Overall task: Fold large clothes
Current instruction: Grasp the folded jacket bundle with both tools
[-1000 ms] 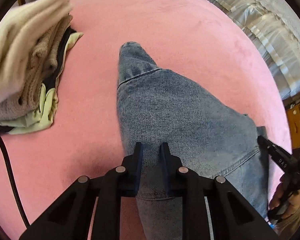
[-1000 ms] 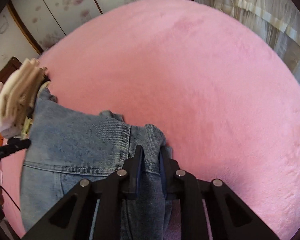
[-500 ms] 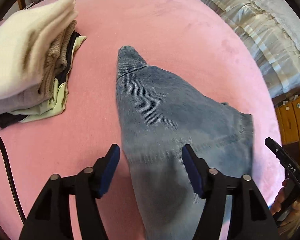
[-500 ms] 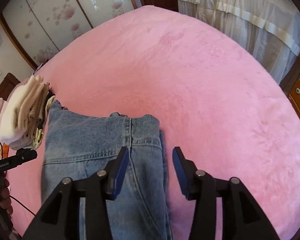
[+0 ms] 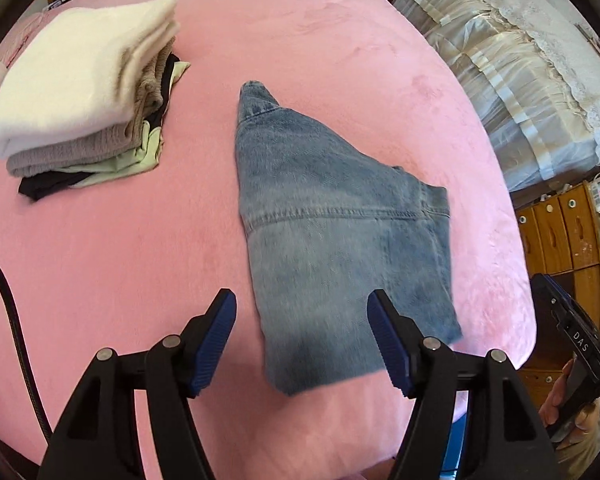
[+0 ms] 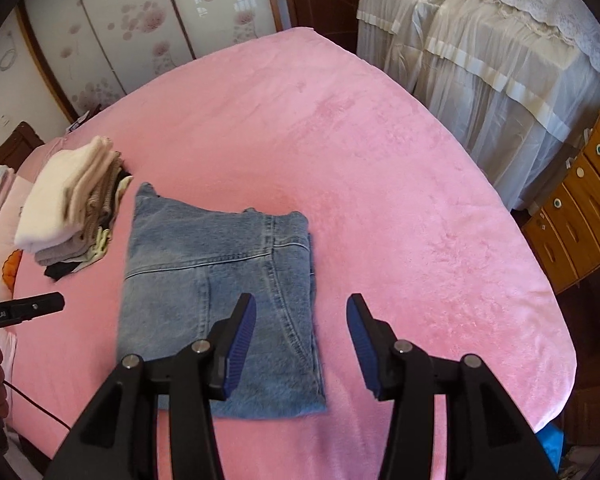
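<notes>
Jeans (image 6: pixel 220 304) folded flat on pink bed (image 6: pixel 380 168), both grippers' fingers (image 6: pixel 240 344) apart, empty.

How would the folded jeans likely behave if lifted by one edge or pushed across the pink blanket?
The folded jeans would likely droop and unfold if lifted by one edge: they are layered denim. They probably feel fairly heavy for their size. Pushed, they may drag and bunch on the plush pink blanket rather than slide.

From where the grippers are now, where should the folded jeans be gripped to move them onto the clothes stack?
Probably grip the folded jeans at the thick layered edge nearest the cameras, one hand-held gripper per corner, coming from above; the layers are stacked flat there, so pinching all of them should keep the fold.
</notes>
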`<action>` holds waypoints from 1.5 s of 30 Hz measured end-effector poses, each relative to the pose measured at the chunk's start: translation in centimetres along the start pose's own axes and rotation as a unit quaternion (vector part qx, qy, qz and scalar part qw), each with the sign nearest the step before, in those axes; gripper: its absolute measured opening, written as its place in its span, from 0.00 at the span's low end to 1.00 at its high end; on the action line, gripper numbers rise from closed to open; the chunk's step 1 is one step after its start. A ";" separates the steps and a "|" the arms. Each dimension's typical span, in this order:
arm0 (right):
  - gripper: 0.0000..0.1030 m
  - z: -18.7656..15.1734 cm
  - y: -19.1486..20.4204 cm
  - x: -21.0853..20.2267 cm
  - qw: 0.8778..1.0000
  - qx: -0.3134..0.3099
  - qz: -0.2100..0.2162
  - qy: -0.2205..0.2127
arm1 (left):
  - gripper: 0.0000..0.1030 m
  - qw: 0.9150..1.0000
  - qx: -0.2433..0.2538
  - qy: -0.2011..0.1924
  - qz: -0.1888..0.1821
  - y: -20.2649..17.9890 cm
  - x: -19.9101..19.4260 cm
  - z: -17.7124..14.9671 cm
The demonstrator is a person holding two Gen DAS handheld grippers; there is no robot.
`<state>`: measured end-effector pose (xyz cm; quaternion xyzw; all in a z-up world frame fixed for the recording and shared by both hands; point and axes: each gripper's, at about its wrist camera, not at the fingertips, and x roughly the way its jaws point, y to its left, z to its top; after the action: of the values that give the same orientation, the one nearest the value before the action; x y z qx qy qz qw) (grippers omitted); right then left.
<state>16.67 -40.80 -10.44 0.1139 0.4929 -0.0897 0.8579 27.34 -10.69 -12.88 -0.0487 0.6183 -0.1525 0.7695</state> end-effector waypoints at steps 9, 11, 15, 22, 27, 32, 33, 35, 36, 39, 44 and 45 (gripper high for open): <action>0.47 -0.7 2.1 -1.9 0.998 -0.056 0.033 -0.017 | 0.65 0.998 -0.041 -0.024 -0.049 1.1 -0.9 -3.3; 0.47 -1.1 1.8 -1.4 0.997 -0.054 0.049 -0.010 | 0.65 0.996 -0.048 -0.014 -0.068 1.6 0.1 -4.0; 0.47 -2.1 0.6 0.5 0.997 -0.033 0.071 0.017 | 0.65 0.995 -0.050 0.023 -0.086 2.2 2.9 -5.5; 0.72 -4.2 -2.0 5.3 0.992 0.010 0.105 0.064 | 0.67 0.988 -0.073 0.048 -0.130 3.4 7.5 -6.4; 0.76 -4.8 -2.9 9.0 0.987 0.017 0.129 0.096 | 0.68 0.984 -0.096 0.040 -0.144 4.5 10.0 -5.3; 0.76 -4.3 -3.6 12.6 0.981 0.031 0.154 0.118 | 0.74 0.982 -0.102 0.040 -0.155 5.0 12.3 -3.7; 0.76 -4.1 -3.8 13.3 0.978 0.036 0.166 0.123 | 0.74 0.981 -0.103 0.043 -0.157 5.1 12.7 -3.4; 0.76 -3.9 -4.3 14.9 0.973 0.050 0.181 0.136 | 0.75 0.980 -0.107 0.049 -0.162 5.6 13.6 -2.8; 0.76 -3.7 -4.5 15.7 0.970 0.056 0.192 0.142 | 0.76 0.979 -0.108 0.053 -0.163 5.8 14.0 -2.6; 0.76 -3.5 -4.9 17.4 0.964 0.063 0.209 0.152 | 0.76 0.979 -0.106 0.064 -0.165 6.0 15.4 -1.9; 0.76 -3.1 -5.4 20.0 0.952 0.080 0.242 0.167 | 0.77 0.979 -0.099 0.074 -0.165 6.0 17.2 -1.0; 0.76 -3.1 -5.5 20.2 0.951 0.084 0.247 0.167 | 0.78 0.978 -0.097 0.075 -0.166 6.0 17.3 -0.9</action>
<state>22.76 -46.03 -30.04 0.3174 0.5759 0.1040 0.7462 30.82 -9.99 -30.91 -0.2136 0.6695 -0.2202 0.6765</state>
